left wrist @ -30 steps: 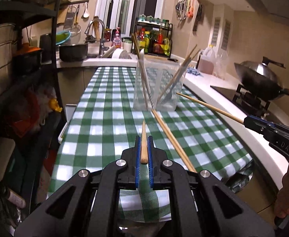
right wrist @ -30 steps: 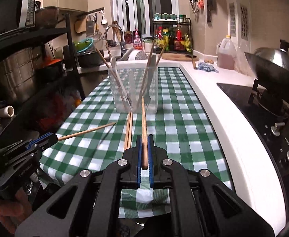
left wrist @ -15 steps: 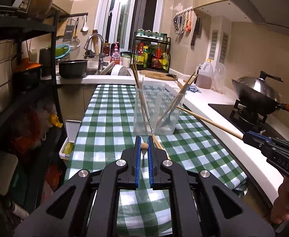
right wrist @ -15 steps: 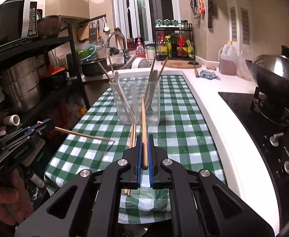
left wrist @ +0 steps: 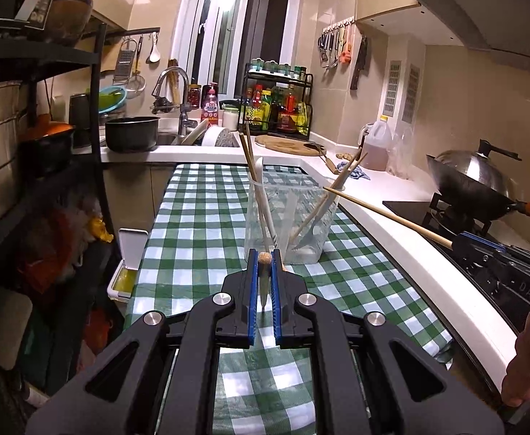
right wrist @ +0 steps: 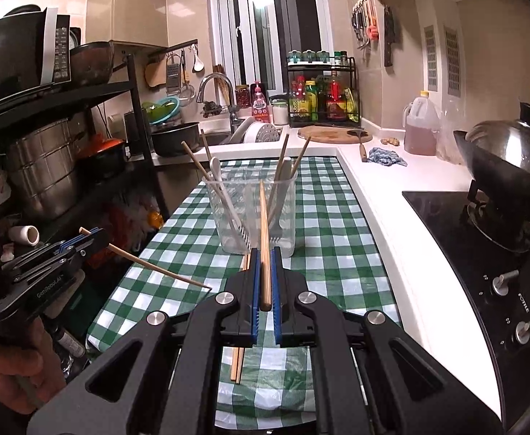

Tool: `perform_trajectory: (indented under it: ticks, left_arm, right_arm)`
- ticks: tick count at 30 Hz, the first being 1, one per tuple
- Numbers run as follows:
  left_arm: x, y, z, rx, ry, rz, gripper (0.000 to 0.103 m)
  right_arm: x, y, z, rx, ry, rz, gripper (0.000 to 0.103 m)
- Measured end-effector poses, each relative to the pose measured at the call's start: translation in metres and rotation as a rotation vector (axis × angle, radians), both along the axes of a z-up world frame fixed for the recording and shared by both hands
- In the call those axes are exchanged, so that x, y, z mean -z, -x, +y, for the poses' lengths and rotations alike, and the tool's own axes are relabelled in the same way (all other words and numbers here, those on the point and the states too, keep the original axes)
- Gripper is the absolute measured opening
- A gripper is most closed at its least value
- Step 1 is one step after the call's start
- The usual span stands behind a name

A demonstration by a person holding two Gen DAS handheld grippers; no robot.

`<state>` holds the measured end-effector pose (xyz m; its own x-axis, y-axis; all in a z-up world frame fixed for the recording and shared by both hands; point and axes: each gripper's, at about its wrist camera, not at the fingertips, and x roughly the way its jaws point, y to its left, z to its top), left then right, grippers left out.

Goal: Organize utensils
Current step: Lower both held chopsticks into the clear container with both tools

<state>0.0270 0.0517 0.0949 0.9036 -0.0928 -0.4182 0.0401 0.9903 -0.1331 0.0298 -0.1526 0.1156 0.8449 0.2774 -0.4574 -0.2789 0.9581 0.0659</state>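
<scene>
Beige tiled walls (left wrist: 457, 83), tall window (left wrist: 228, 29) (dark outside), black shelving (right wrist: 134, 108).

A container (right wrist: 252, 214) is set on the counter (right wrist: 322, 217); two chopsticks (right wrist: 236, 362) are laid before it.

bare checked tablecloth (right wrist: 333, 253) is lying open right of the clear utensil holder (right wrist: 252, 214). leaning chopsticks and spoons are crowding its mouth. two loose chopsticks (right wrist: 237, 360) are lying before it, possibly touching its base.
</scene>
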Motion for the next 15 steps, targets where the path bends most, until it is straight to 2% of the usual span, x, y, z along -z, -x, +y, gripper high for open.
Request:
perform_trajectory:
  ticks: [15]
  left_arm:
    - [-0.004, -0.004, -0.004, 0.006, -0.009, -0.008, 0.007]
  right_arm:
    - [-0.018, 0.002, -0.003, -0.001, -0.016, -0.045, 0.006]
